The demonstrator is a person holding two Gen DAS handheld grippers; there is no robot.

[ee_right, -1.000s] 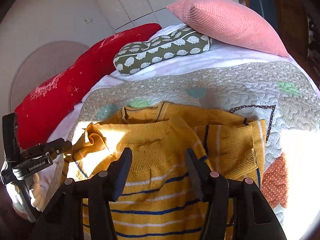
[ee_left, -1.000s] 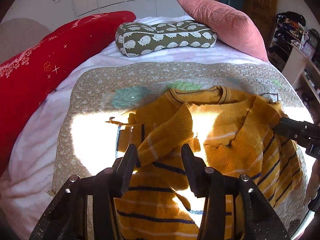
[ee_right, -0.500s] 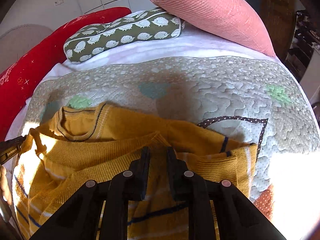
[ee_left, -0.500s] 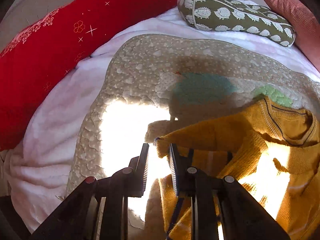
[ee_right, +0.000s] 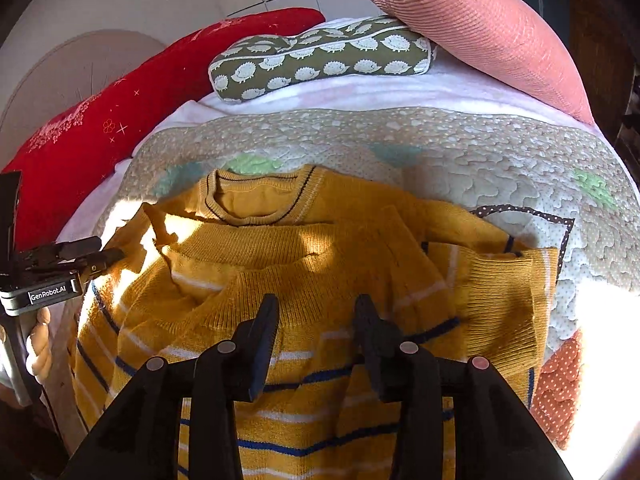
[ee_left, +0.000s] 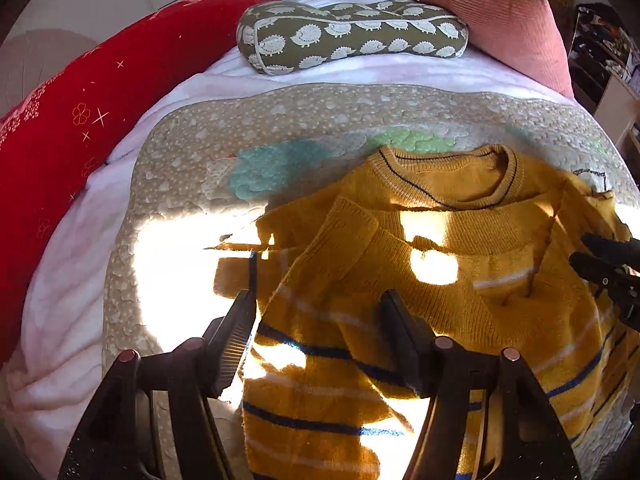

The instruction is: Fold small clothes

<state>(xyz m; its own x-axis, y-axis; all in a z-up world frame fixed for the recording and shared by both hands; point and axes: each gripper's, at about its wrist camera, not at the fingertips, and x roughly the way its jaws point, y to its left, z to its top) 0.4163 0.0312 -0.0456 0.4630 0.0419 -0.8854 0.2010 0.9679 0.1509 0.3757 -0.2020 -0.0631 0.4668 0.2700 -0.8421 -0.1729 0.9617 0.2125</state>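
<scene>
A small mustard-yellow knit sweater with blue and white stripes lies on the quilted mat, collar at the far side, both sleeves folded across the chest. It also shows in the right wrist view. My left gripper is open and empty, above the sweater's left edge. My right gripper is open and empty, above the folded sleeves at the sweater's middle. Each gripper shows in the other's view, the right one at the sweater's right side, the left one at its left side.
The quilted mat lies on a white-pink blanket. A red pillow, a green hedgehog-print pillow and a pink corduroy pillow line the far side. Shelves stand at the right.
Both grippers were nearly shut on the sweater's sleeves half a second ago; they have opened, let go and drawn back. The sleeves now lie folded across the chest.
</scene>
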